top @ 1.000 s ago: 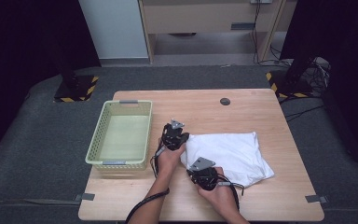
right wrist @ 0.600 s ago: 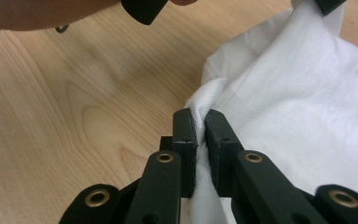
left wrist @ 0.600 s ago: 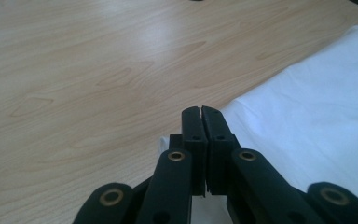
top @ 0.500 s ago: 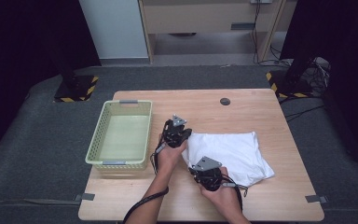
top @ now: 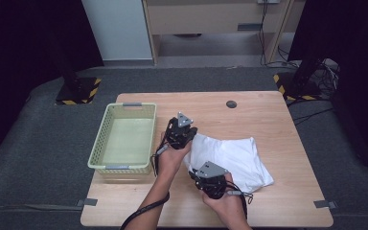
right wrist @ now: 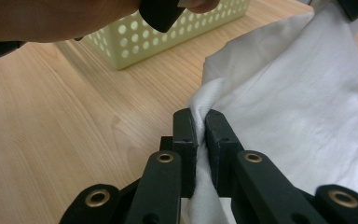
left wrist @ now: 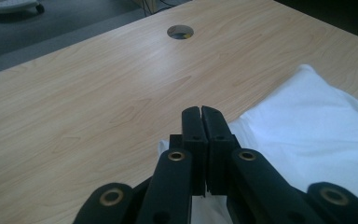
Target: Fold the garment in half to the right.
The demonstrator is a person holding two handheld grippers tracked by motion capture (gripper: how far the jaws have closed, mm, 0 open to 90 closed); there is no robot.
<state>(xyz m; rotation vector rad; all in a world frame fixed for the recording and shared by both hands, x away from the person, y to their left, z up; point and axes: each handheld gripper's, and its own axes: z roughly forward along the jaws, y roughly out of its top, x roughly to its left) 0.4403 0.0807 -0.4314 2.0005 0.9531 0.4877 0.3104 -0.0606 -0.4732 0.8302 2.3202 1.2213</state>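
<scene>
Both grippers' fingers (right wrist: 186, 128) pinch white cloth (top: 235, 155) — beside basket (top: 124, 139).

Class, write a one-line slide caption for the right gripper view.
Right gripper pinches a fold of white cloth above the wooden table.

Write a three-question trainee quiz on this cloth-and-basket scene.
1. True or false: the right hand-held gripper is shut on the white cloth.
2. The yellow basket sits on which side of the cloth in the high view: A left, B right?
3. What lies in the basket?

Key: 1 true. 2 A. 3 Nothing; it is empty.
</scene>
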